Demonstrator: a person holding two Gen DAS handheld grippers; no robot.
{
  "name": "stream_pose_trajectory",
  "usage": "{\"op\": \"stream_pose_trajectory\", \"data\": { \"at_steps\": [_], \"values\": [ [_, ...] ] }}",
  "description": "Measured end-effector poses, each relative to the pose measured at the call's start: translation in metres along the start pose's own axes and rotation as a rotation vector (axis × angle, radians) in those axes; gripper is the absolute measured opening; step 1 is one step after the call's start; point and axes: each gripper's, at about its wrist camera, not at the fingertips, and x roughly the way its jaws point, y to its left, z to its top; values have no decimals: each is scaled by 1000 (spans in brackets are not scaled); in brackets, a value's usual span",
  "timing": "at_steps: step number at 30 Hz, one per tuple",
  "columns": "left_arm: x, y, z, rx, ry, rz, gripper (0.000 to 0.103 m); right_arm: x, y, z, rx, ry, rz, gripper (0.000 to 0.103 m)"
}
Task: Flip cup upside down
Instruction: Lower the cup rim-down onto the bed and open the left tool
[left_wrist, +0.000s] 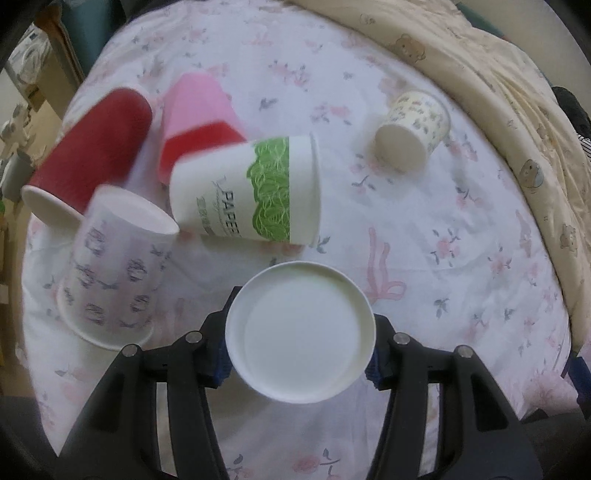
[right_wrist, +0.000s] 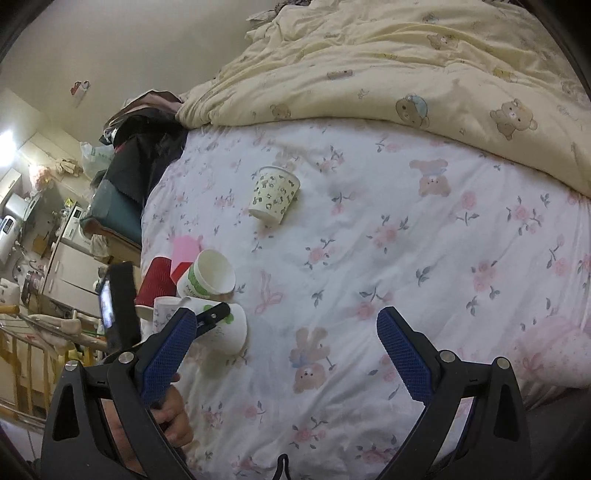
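Observation:
My left gripper (left_wrist: 299, 350) is shut on a white paper cup (left_wrist: 300, 332), whose round end faces the camera. In the right wrist view this held cup (right_wrist: 229, 328) lies on its side just above the bed. A white cup with a green band (left_wrist: 247, 188) lies tilted beyond it. A purple-patterned cup (left_wrist: 114, 266) stands upside down to the left. A dark red cup (left_wrist: 92, 155) and a pink-and-red cup (left_wrist: 199, 118) sit behind. A small leopard-print cup (left_wrist: 413, 129) lies on its side at the right. My right gripper (right_wrist: 286, 343) is open and empty above the sheet.
All cups rest on a white floral bedsheet (right_wrist: 406, 240). A cream bear-print duvet (right_wrist: 406, 62) is bunched along the far side. Dark clothes (right_wrist: 147, 144) lie at the bed's far left corner. Room furniture stands beyond the left edge.

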Motion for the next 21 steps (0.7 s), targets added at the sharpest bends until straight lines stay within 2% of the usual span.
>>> {"op": "stream_pose_trajectory", "data": {
  "at_steps": [8,10,12,17,21],
  "values": [
    [4,-7,-2,40,1,10,59,4,0,0,22,22,26,100],
    [4,-8,-2,53,8,10,64,5,1,-1,18,27,26,100],
    [1,-8,-3,64,-9,30,76,6,1,-1,19,33,31,100],
    [-16,-9,-7,96,-46,48,76,6,6,-1,2,26,34,100],
    [-42,-3,-11,97,-80,34,76,8,10,-2,-11,27,34,100]
  ]
}}
